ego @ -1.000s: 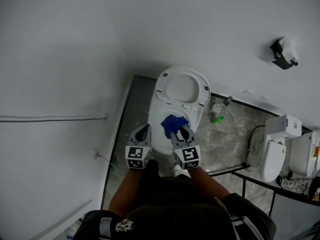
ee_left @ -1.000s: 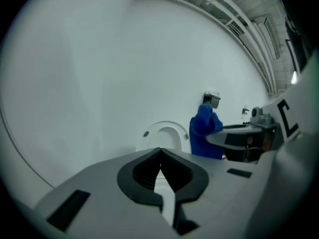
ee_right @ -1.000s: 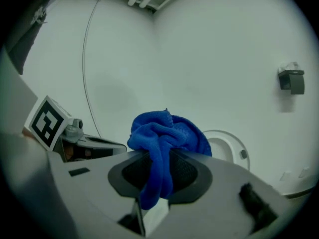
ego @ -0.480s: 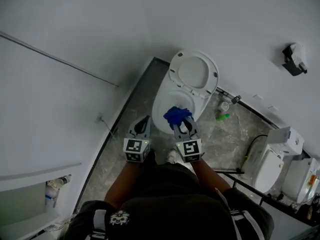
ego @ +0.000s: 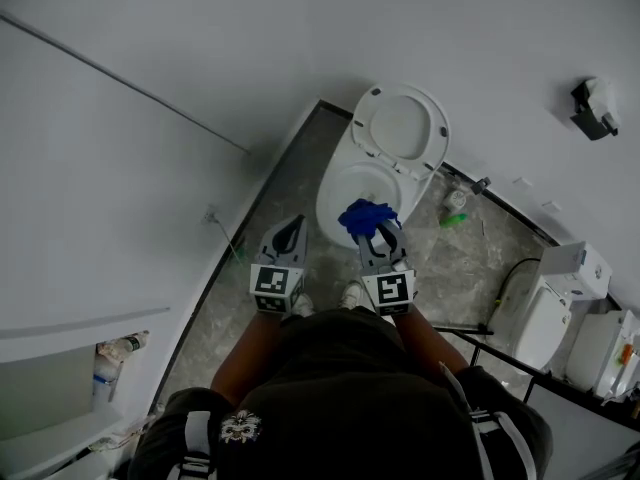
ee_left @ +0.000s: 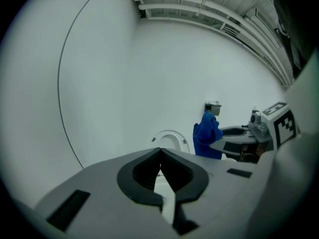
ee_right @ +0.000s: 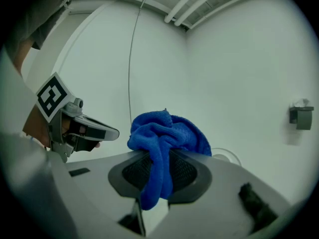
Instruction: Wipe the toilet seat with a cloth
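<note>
Both grippers have drawn back toward the person since a second ago. Blue cloth [ego: 365, 215] was over the middle of the bowl and now sits over its near rim. Right gripper [ego: 376, 232] is clenched on the cloth, which bunches above the jaws and hangs down between them. Left gripper [ego: 290, 228] is squeezed closed on nothing, held over the floor just left of the toilet [ego: 335, 196] and not touching it. Toilet seat [ego: 400, 128] is raised, leaning back toward the wall, apart from the cloth. On the floor right of the toilet are a green bottle [ego: 452, 220] and a small white container [ego: 457, 200]. Paper holder [ego: 592, 108] is on the wall at upper right. White fixtures [ego: 545, 318] stand behind a black rail [ego: 500, 353] at far right. Bottle [ego: 118, 348] lies on a shelf at lower left. Person's shoe [ego: 350, 294] shows between the two grippers.
</note>
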